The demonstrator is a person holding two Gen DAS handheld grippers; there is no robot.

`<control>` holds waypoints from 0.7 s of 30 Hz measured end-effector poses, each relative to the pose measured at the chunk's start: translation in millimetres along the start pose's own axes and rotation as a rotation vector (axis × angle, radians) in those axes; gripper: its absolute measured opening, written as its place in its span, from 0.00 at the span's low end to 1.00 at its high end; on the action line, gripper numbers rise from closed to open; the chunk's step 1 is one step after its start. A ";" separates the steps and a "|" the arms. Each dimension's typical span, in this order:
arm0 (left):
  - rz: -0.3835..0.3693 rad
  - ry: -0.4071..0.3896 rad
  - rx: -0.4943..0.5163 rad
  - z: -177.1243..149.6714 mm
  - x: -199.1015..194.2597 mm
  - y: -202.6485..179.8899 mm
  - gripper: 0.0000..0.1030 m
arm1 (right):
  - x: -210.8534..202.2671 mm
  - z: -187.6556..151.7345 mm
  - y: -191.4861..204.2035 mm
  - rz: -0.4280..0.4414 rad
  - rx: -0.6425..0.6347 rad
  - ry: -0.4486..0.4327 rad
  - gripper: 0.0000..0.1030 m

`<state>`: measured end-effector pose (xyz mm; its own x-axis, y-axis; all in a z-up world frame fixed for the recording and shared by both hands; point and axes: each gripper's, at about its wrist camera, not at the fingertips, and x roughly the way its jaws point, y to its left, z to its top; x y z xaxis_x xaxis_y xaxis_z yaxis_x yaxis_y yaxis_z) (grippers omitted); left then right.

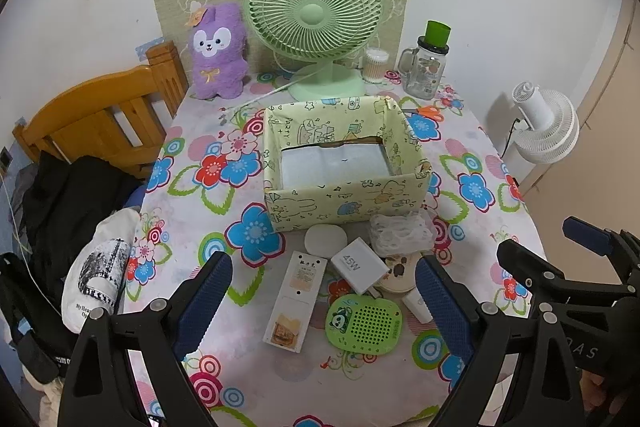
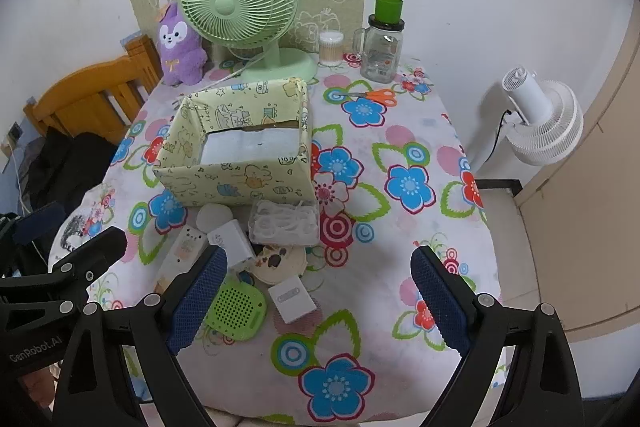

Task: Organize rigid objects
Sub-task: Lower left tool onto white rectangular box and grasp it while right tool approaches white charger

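Both grippers hang with jaws spread wide and empty above the table's near edge, the left gripper [image 1: 324, 303] over the remote [image 1: 294, 301] and green speaker [image 1: 362, 323], the right gripper [image 2: 318, 301] beside a small white cube [image 2: 292, 299]. Just in front of the box [image 1: 344, 163] lie the clustered items: a white puck [image 1: 325, 241], the 45W charger [image 1: 358, 269], a clear case [image 1: 400, 233] and a round patterned disc [image 1: 400, 273]. Behind the box stand the fan [image 1: 316, 15], plush [image 1: 216, 55], jar [image 1: 426, 67] and scissors [image 2: 374, 95].
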<state>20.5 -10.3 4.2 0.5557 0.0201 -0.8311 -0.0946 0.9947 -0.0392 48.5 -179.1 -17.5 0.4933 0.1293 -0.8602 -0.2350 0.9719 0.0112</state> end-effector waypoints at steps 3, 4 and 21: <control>-0.016 0.014 -0.013 1.3 4.6 4.4 0.91 | 4.1 1.9 1.3 0.009 -0.006 0.001 0.92; -0.015 0.021 -0.015 1.3 7.0 5.6 0.91 | 5.6 2.3 2.0 0.008 -0.010 0.002 0.92; -0.004 0.105 -0.011 -5.2 59.2 25.9 0.91 | 58.6 3.4 19.5 0.021 -0.064 0.040 0.92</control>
<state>46.6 16.1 -48.9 0.4668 0.0048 -0.8844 -0.1016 0.9936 -0.0483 75.7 -151.9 -66.0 0.4538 0.1406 -0.8799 -0.2986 0.9544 -0.0015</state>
